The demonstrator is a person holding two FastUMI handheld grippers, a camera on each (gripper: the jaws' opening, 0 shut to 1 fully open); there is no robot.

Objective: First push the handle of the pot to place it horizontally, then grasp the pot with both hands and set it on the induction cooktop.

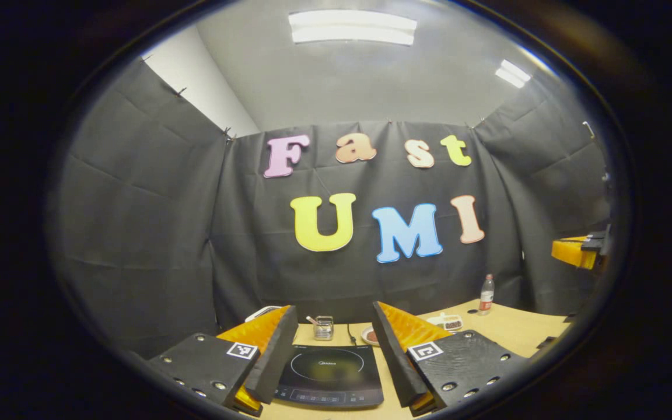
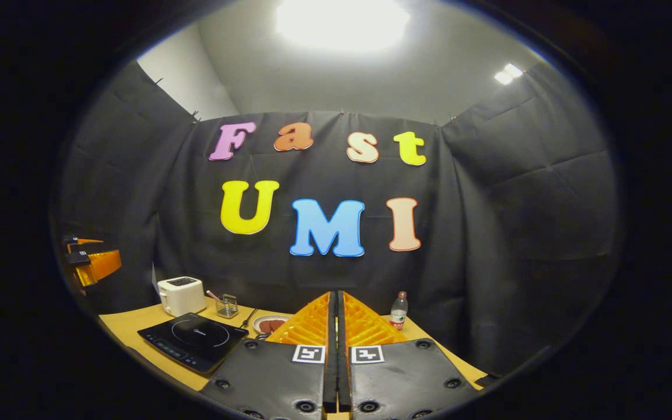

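Induction cooktop [image 1: 329, 373]: glossy black glass top. Tabletop [image 1: 517, 329]: matt, wood-look. Toaster [image 2: 181, 295]: smooth white plastic. Bottle [image 2: 398, 311]: clear plastic. Utensil holder [image 1: 324, 328]: shiny wire metal. Booth wall [image 1: 149, 233]: matt creased cloth.

Far edge: toaster [image 2: 181, 295], wire basket [image 2: 227, 305], plate [image 2: 270, 325] and bottle [image 2: 398, 311] line the wall side of the worktop [image 2: 129, 322].
Left: induction cooktop [image 2: 193, 340] lies flat, its top bare.
Right: open worktop runs from the cooktop towards the bottle.
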